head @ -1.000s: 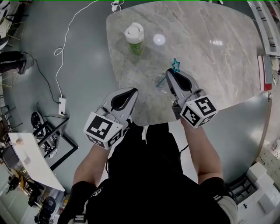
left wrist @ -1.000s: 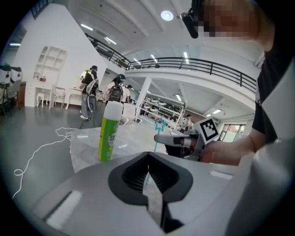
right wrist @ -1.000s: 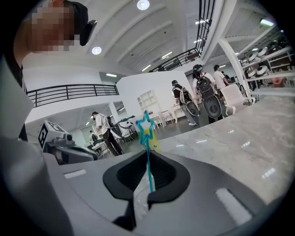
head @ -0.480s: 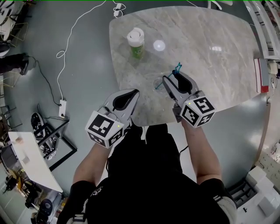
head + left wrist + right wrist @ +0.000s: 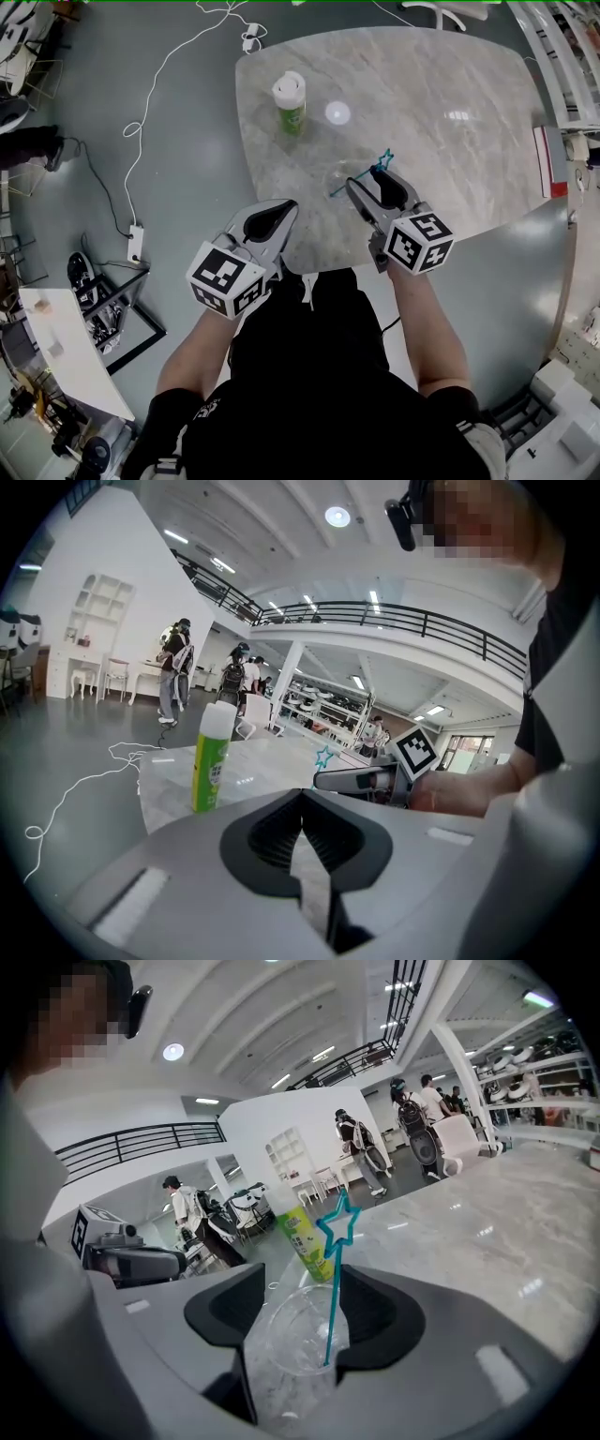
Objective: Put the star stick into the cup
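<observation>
A clear plastic cup (image 5: 298,1333) stands on the marble table (image 5: 441,112) near its front edge. The teal star stick (image 5: 330,1269) rests inside it, leaning on the rim with its star (image 5: 382,159) up. My right gripper (image 5: 300,1309) is open with its jaws on either side of the cup; they have just been opening, and no pad presses on the stick. My left gripper (image 5: 281,208) hovers by the table's front edge to the left, shut and empty. In the left gripper view it (image 5: 302,803) points toward the table, with the star (image 5: 324,756) beyond it.
A green bottle with a white cap (image 5: 290,98) stands at the back left of the table, also seen from the right gripper (image 5: 305,1237). A red and white thing (image 5: 548,159) lies at the table's right edge. A white cable (image 5: 141,112) trails over the floor.
The right jaws have opened and let go of the star stick, which now stands in the cup by itself. The left gripper has stayed where it was.
</observation>
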The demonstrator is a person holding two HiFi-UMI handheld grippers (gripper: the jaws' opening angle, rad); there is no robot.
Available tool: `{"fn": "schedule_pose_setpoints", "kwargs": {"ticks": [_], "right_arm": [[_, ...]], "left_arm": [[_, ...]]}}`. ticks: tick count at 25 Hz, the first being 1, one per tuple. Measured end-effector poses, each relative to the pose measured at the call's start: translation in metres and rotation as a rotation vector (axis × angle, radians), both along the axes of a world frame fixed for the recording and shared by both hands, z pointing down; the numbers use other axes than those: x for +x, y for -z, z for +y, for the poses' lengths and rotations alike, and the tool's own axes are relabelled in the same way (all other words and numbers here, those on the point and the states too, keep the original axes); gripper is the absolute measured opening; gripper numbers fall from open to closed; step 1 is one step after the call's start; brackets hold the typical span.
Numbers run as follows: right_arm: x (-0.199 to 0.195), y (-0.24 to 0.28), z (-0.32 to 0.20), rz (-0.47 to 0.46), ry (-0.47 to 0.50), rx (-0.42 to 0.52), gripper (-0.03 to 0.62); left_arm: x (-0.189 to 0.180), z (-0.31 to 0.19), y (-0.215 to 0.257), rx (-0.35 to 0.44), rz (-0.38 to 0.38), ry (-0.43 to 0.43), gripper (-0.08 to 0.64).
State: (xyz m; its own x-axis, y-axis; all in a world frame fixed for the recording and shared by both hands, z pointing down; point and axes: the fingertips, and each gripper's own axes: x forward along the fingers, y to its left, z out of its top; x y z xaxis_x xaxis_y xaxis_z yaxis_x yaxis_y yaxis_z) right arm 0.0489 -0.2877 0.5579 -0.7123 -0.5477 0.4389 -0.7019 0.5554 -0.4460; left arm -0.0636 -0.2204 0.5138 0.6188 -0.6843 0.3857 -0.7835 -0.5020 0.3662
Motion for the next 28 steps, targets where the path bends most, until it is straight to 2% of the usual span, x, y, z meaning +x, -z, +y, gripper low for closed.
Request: {"fn": "schedule_pose_setpoints", "kwargs": {"ticks": [12,18,28], "right_arm": [[0.014,-0.011,0.022,-0.06,-0.091,-0.102,0.307],[0.024,-0.007,0.034,-0.07,-0.144,-0.116,0.308],[0.038,0.013,0.085,-0.088,-0.238,-0.113,0.31]], "left_arm": [[-0.004,0.017,0.019,0.023,0.003,-0.019,0.003],[-0.009,0.027,0.03,0.035,0.021,-0.023,0.003],[-0.016,0.055,0.062,0.089,0.066,-0.066,0.003]]}}
